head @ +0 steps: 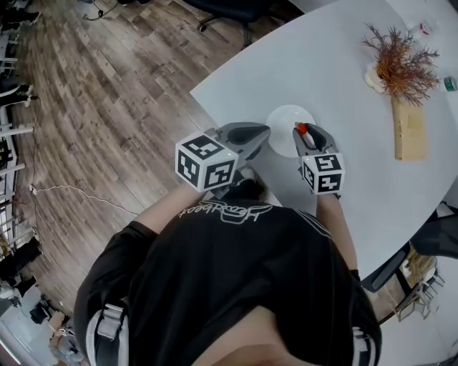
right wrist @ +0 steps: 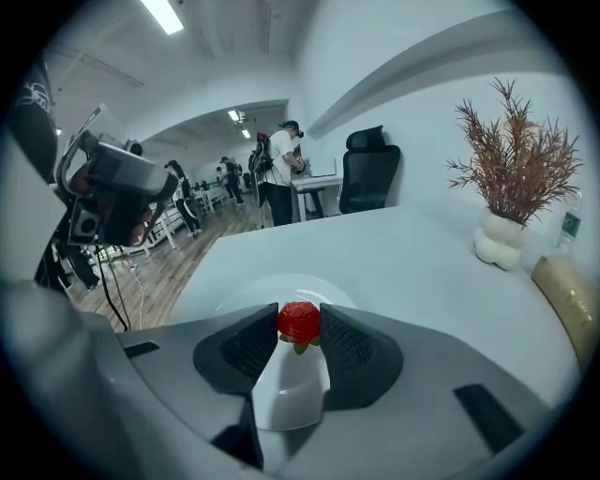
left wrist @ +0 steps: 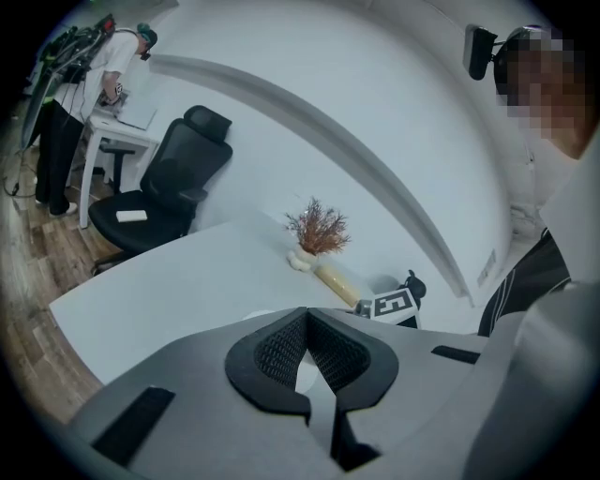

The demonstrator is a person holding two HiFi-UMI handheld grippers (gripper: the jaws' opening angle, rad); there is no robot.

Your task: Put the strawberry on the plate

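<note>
A red strawberry (right wrist: 299, 322) with green leaves is pinched between the dark pads of my right gripper (right wrist: 300, 323), which is shut on it. Just under it lies the round white plate (right wrist: 246, 292). In the head view the strawberry (head: 302, 129) hangs over the right rim of the plate (head: 283, 118) at the tip of my right gripper (head: 304, 132). My left gripper (head: 263, 133) rests by the plate's left rim. In the left gripper view my left gripper (left wrist: 307, 315) has its pads meeting at the tip, with nothing between them.
On the white table (head: 336, 78), a dried plant in a white vase (head: 399, 64) stands at the far right beside a long wooden block (head: 408, 130). An office chair (head: 229, 11) stands past the table's far edge on wooden floor (head: 107, 93). People stand at desks in the background (right wrist: 281, 164).
</note>
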